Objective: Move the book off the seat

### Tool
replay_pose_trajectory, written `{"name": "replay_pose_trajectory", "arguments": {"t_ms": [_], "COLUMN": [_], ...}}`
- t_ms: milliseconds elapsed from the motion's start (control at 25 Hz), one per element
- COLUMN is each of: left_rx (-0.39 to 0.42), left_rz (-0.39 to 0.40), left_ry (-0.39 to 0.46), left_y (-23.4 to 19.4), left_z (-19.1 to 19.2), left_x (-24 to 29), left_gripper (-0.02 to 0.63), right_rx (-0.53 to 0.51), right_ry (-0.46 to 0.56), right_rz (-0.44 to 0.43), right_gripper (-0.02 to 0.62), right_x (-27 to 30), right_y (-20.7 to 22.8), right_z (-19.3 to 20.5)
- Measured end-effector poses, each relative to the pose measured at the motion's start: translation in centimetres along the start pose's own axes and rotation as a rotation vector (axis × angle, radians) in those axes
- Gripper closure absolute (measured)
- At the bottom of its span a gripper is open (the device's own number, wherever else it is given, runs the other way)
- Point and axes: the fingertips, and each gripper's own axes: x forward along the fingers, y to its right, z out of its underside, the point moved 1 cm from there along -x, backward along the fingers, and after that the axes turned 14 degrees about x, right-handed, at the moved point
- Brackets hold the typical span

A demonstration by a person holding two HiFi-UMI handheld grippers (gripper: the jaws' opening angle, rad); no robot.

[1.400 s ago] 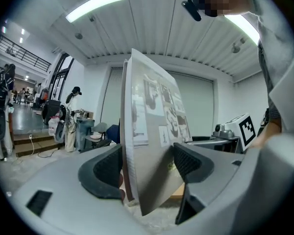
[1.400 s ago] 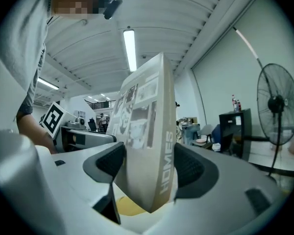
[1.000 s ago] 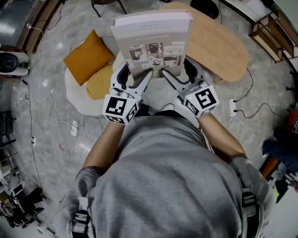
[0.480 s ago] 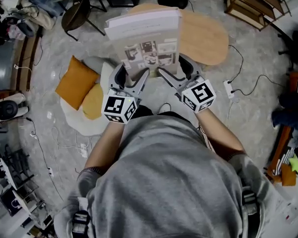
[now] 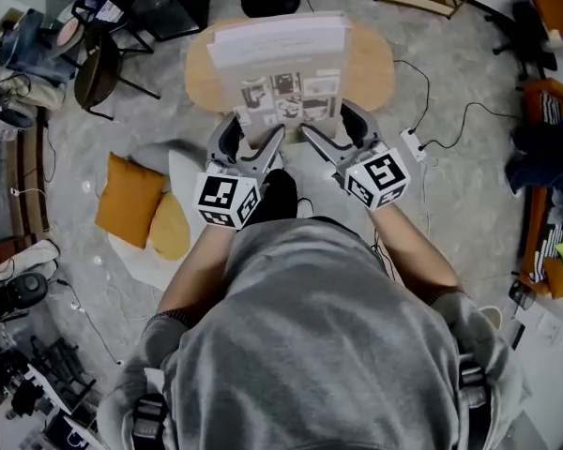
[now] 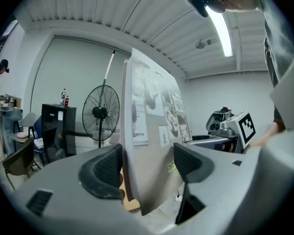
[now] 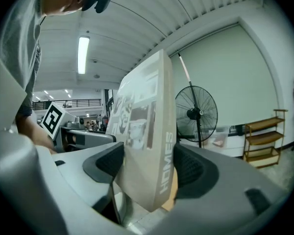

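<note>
**Left hand-held gripper** (image 6: 147, 163): clamped on the book's lower left corner.
**Right hand-held gripper** (image 7: 149, 165): jaws wide, clamped across the lower spine corner.
**Book** (image 5: 281, 73): thick and hardbound, held upright in the air above the wooden counter (image 5: 371, 68), well apart from the seat (image 5: 183, 186) at near left.
**Handling:** likely heavy and stiff; the smooth cover may slip.
**Best hold:** both lower corners, pads flat on the covers.
</note>
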Motion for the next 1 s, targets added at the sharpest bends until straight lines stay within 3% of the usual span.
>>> {"name": "replay_pose_trajectory", "arguments": {"t_ms": [240,520,1000], "left_rx": [0.011,-0.009,-0.013], "left_rz": [0.099,0.213,0.342], "left_ry": [0.028,0.026,0.013], "left_y": [-1.3,-6.2,-7.8], "left_z": [1.1,-1.7,0.4], "left_x": [3.7,12.9,19.6], "left_gripper": [0.257,0.257,0.257], "right_rx": [0.009,0.025,0.068], "right_ry": [0.032,0.036,0.046], "right_rz": [0.098,0.213,0.35], "right_gripper": [0.261,0.261,0.261], "right_x": [1.3,6.2,8.5], "right_y": [2.8,8.8,13.9], "right_z": [0.2,-5.5,-5.5]}}
